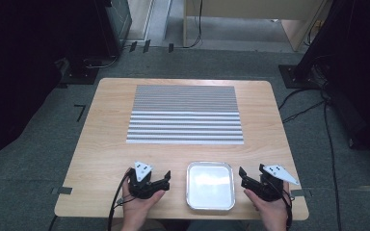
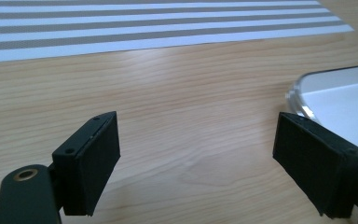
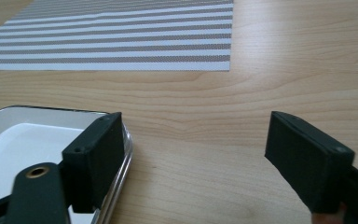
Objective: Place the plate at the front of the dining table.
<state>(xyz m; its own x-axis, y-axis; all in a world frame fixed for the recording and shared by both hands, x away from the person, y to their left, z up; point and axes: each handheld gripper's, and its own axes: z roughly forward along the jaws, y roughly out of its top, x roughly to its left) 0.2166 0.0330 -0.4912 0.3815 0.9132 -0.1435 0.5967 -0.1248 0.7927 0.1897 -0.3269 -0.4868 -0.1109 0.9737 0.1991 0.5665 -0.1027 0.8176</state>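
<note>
Two black grippers (image 1: 155,180) (image 1: 254,179), jaws apart, flanking glossy square tray (image 1: 210,206), wood-grain table (image 1: 106,144)

Glossy metal tray (image 1: 210,166); matt wood-grain table (image 1: 106,144); woven striped mat (image 1: 185,115).

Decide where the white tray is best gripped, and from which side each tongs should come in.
Grip the tray by its raised rim. It lies flat between the left tongs and right tongs, both open, so each probably takes its nearer side edge, one pad inside the lip.
</note>
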